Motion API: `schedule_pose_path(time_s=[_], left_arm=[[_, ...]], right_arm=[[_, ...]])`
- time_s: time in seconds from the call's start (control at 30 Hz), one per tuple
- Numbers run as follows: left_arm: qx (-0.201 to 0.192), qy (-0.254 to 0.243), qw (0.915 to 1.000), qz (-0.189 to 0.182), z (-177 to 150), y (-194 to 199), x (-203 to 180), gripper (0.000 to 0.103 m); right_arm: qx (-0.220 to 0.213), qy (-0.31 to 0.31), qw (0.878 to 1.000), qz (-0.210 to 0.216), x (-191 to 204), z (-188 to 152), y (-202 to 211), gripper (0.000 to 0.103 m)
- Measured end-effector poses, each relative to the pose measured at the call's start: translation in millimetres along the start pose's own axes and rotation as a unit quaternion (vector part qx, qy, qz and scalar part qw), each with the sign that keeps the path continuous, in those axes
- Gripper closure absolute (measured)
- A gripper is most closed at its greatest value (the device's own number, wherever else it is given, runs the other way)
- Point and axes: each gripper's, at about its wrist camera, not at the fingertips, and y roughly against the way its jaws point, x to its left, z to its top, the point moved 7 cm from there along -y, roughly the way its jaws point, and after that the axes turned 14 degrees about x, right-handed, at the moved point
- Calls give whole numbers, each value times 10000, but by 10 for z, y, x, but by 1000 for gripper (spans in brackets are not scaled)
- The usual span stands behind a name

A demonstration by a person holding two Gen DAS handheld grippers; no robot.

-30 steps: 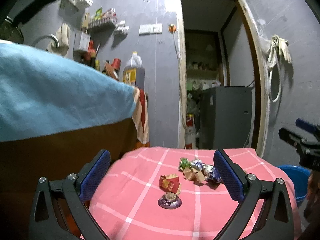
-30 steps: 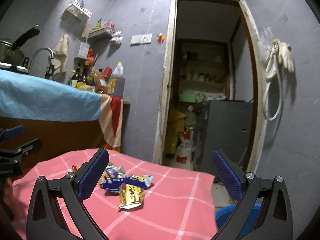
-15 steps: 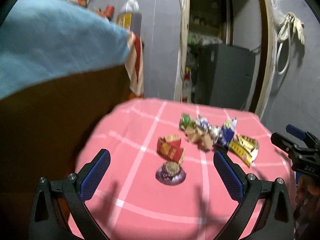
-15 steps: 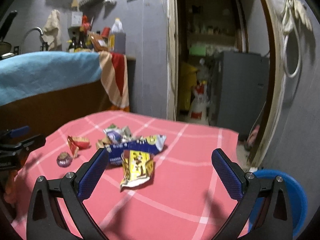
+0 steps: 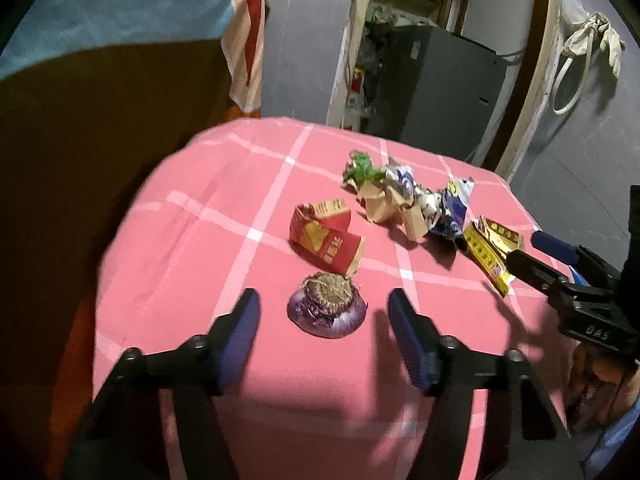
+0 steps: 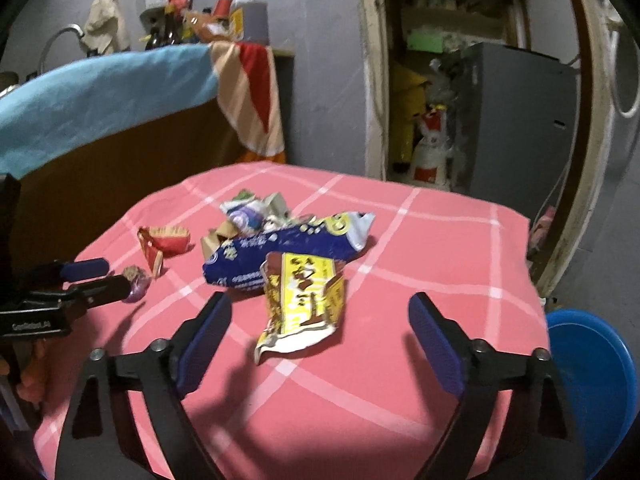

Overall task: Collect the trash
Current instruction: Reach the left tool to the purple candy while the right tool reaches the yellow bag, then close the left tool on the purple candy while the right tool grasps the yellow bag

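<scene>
Trash lies on a pink checked tablecloth (image 5: 208, 240). A purple onion end (image 5: 326, 310) sits just beyond and between the tips of my left gripper (image 5: 322, 306), whose jaws are closing, pads apart from it. Behind it lie a red paper carton (image 5: 326, 240) and a heap of crumpled wrappers (image 5: 394, 200). In the right wrist view a yellow snack wrapper (image 6: 304, 300) lies between and ahead of my right gripper (image 6: 320, 310), whose jaws are closing wide of it. A blue wrapper (image 6: 280, 252) lies behind.
A blue bin (image 6: 592, 380) stands on the floor right of the table. A brown counter under a blue cloth (image 6: 100, 92) runs along the left. Beyond the table, a doorway holds a grey appliance (image 6: 516, 120). Each gripper shows in the other's view.
Both grippers tilted down and came closer to the table. The left jaws narrowed around the onion end; the right jaws narrowed slightly over the yellow wrapper.
</scene>
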Motion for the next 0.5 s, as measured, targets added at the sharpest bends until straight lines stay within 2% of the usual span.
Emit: schedule_pose_path(time_s=[0.27, 0.33, 0.43, 0.5], left_arm=[[106, -94, 9998, 124, 7, -10, -11, 62], [131, -178, 9996, 192, 29, -38, -30, 68], [148, -274, 9992, 266, 26, -56, -64, 70], [157, -332, 9990, 273, 28, -65, -80, 72]], right_arm=[[486, 179, 9986, -80, 83, -33, -256, 30], [576, 203, 9981, -68, 92, -50, -296, 40], [553, 205, 9982, -49, 95, -52, -280, 50], [547, 201, 9983, -29, 93, -58, -277, 53]])
